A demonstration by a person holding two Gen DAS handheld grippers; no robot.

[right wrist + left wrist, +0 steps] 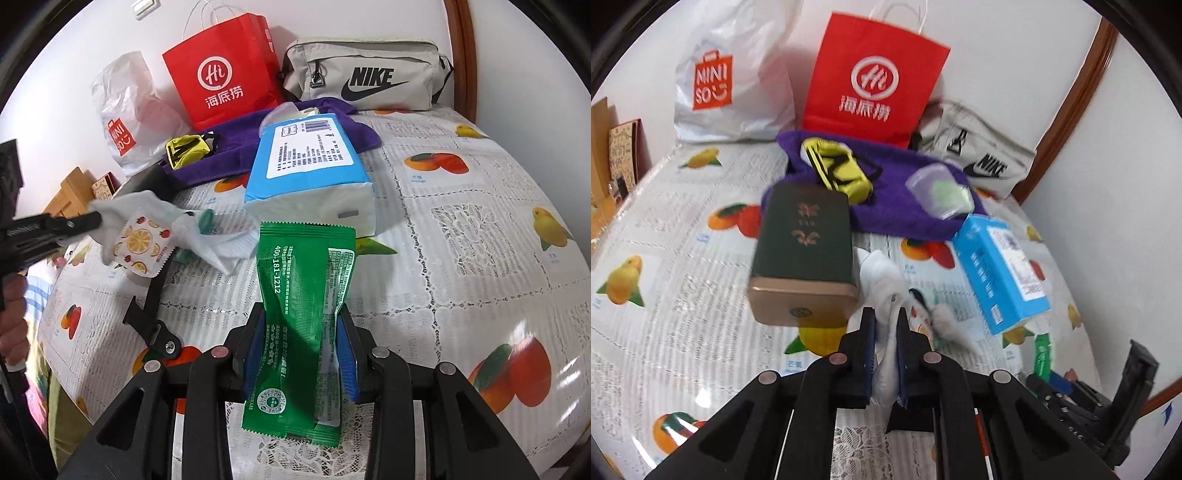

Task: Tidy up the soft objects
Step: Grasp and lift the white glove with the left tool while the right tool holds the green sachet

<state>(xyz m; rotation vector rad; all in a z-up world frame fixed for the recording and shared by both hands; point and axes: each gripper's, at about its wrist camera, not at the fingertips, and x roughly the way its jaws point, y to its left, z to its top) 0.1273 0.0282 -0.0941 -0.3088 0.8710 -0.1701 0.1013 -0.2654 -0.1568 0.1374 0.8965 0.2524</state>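
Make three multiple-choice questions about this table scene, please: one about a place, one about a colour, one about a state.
1. Where does the yellow pouch lie?
A. on the purple towel
B. inside the red paper bag
C. on the blue tissue pack

2. What colour is the packet in the right tool?
A. red
B. green
C. white

3. What is the state of the left tool?
A. open, with nothing in it
B. shut on the dark green tin
C. shut on the white sock

Answers: 1 A, the pouch rests on the purple cloth in both views. 2 B, a green wrapper sits between its blue pads. 3 C, white fabric is pinched between its fingers.
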